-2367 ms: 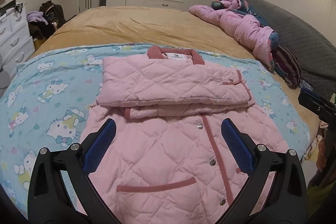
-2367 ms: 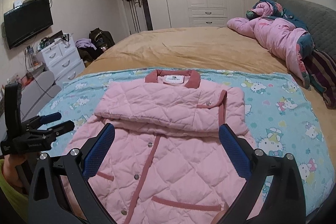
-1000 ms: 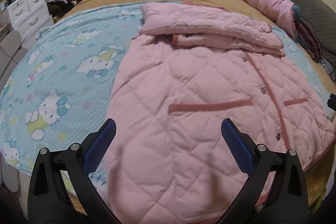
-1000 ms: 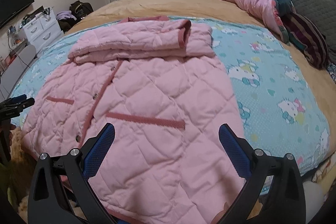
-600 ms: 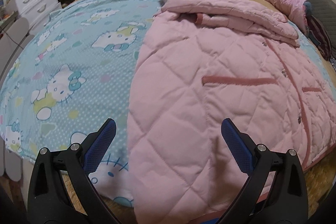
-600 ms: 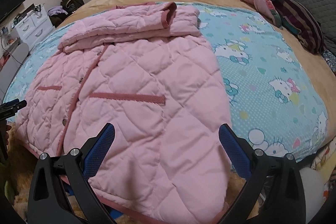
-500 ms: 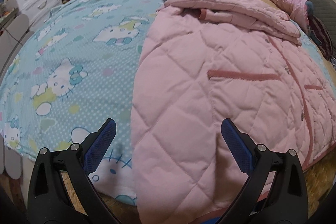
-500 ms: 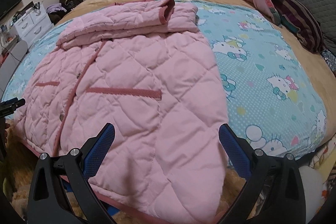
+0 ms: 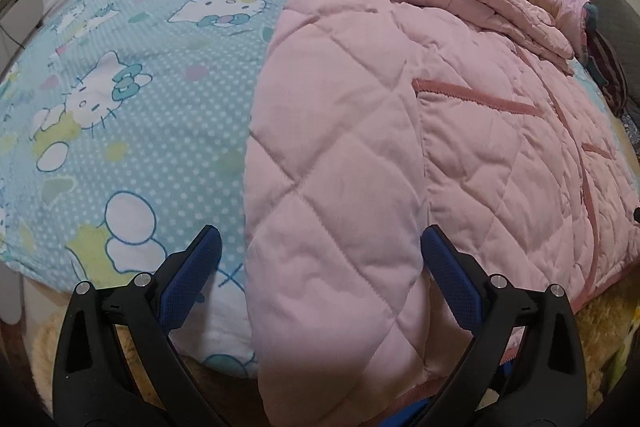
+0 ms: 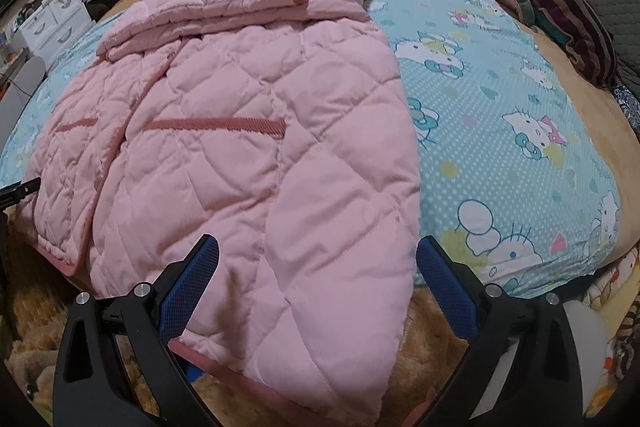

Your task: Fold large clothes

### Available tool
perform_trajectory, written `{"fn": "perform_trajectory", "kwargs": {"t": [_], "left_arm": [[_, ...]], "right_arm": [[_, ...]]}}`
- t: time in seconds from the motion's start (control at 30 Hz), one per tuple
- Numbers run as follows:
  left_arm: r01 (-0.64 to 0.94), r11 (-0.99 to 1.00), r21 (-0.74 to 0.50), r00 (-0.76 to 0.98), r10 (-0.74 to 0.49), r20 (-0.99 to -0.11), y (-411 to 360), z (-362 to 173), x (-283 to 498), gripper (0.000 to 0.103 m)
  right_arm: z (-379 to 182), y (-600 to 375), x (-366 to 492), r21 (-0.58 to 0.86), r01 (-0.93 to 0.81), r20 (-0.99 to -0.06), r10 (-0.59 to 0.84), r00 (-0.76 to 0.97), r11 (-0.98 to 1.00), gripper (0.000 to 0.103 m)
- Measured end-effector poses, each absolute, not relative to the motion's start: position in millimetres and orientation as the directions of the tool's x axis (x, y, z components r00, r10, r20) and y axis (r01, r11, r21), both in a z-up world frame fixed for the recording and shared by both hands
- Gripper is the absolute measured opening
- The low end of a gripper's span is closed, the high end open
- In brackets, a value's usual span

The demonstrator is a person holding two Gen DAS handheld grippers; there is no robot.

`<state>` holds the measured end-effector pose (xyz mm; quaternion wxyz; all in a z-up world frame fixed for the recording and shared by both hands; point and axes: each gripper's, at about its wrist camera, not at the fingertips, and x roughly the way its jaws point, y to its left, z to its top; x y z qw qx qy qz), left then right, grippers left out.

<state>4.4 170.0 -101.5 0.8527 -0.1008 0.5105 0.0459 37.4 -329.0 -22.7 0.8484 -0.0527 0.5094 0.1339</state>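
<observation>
Right wrist: pink quilted coat (image 10: 248,147) flat, sleeves folded across chest, hem apparently overhanging; both claws spread.

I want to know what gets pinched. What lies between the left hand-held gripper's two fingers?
In the left wrist view, the near corner of the pink quilted jacket lies between the open left hand-held gripper's fingers, with some cartoon-cat blue blanket beside it.

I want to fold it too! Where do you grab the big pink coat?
Probably the two bottom corners of the pink quilted coat, coming from the foot of the bed. Its hem hangs over the edge there, right before the open left gripper and right gripper.
</observation>
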Motion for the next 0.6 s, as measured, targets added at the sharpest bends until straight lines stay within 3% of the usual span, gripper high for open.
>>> {"fn": "perform_trajectory", "kwargs": {"t": [0.27, 0.33, 0.4, 0.43, 0.6], "left_arm": [[-0.137, 0.972, -0.189, 0.470, -0.105, -0.876, 166.6, -105.6, -7.6, 0.092], [-0.125, 0.971, -0.206, 0.479, -0.123, -0.869, 162.7, -104.3, -10.8, 0.075], [-0.120, 0.971, -0.207, 0.484, -0.125, -0.866, 160.5, -102.1, -11.7, 0.067], [-0.116, 0.970, -0.214, 0.489, -0.132, -0.862, 160.1, -100.6, -12.7, 0.057], [-0.102, 0.972, -0.213, 0.491, -0.137, -0.860, 158.1, -96.3, -16.4, 0.051]], "right_arm": [[-30.8, -331.9, 38.5, 0.048, -0.315, -0.903, 0.175, 0.391, 0.948, 0.099], [-33.0, -332.5, 38.4, 0.043, -0.324, -0.910, 0.171, 0.378, 0.945, 0.099], [-34.3, -334.4, 37.8, 0.044, -0.328, -0.915, 0.170, 0.367, 0.944, 0.099], [-34.6, -335.4, 37.2, 0.049, -0.330, -0.916, 0.174, 0.361, 0.943, 0.099], [-37.9, -339.1, 33.3, 0.075, -0.351, -0.926, 0.195, 0.323, 0.933, 0.099]]}}
